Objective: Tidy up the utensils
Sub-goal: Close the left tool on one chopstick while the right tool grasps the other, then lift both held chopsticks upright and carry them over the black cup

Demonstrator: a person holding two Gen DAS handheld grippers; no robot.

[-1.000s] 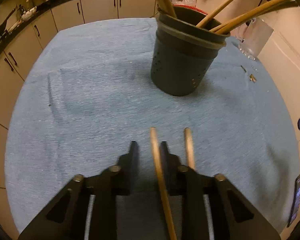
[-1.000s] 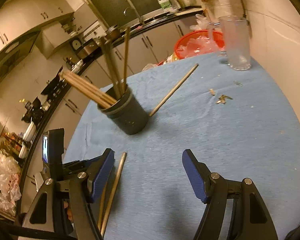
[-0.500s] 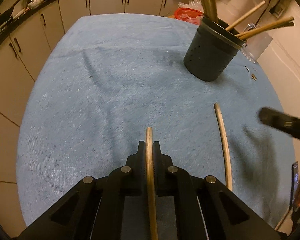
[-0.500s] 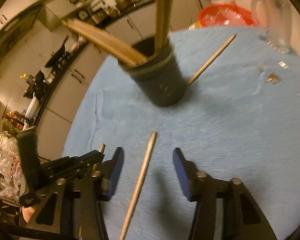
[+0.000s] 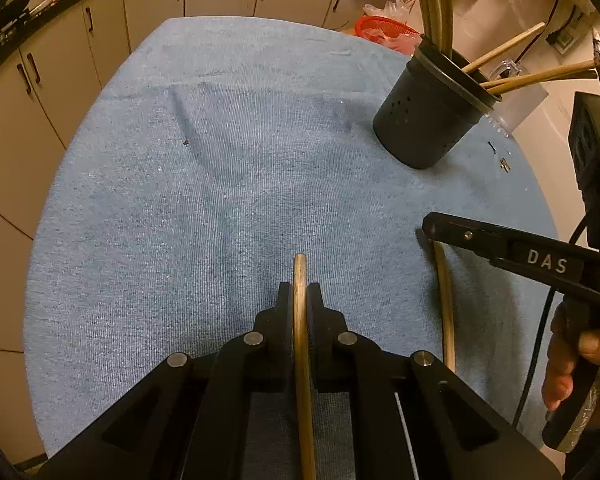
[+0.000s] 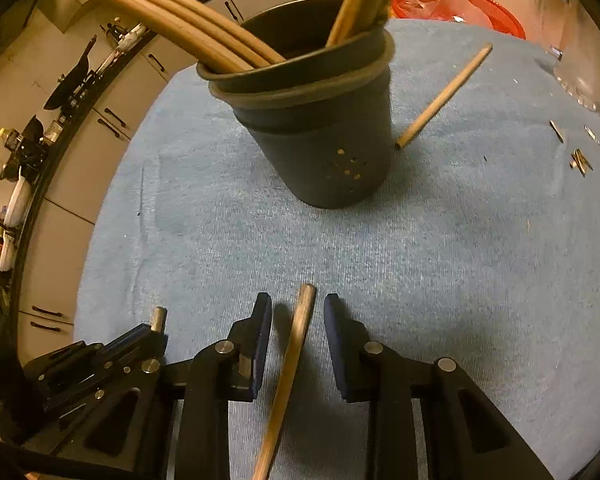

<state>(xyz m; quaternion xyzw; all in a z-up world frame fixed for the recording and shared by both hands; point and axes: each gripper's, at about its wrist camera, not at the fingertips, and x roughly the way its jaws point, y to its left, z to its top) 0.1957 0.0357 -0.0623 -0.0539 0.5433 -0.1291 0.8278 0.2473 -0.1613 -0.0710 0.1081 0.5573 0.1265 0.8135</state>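
Observation:
A dark perforated utensil holder (image 5: 428, 116) (image 6: 320, 136) stands on the blue cloth and holds several wooden chopsticks. My left gripper (image 5: 300, 292) is shut on one wooden chopstick (image 5: 300, 320), which sticks out forward past the fingers. My right gripper (image 6: 296, 308) is open around a second chopstick (image 6: 292, 356) that lies on the cloth between its fingers, not touching the pads. That chopstick (image 5: 446, 300) and my right gripper (image 5: 432, 224) also show in the left wrist view. A third chopstick (image 6: 444, 96) lies on the cloth behind the holder.
The blue cloth (image 5: 220, 180) covers a round table. A red basket (image 6: 460, 4) and a clear pitcher (image 6: 576, 44) stand at the far edge. Small metal bits (image 6: 580, 160) lie to the right. Cabinets (image 5: 100, 20) surround the table.
My left gripper closed on its chopstick and pulled back from the holder. My right gripper came down over the second chopstick and narrowed around it.

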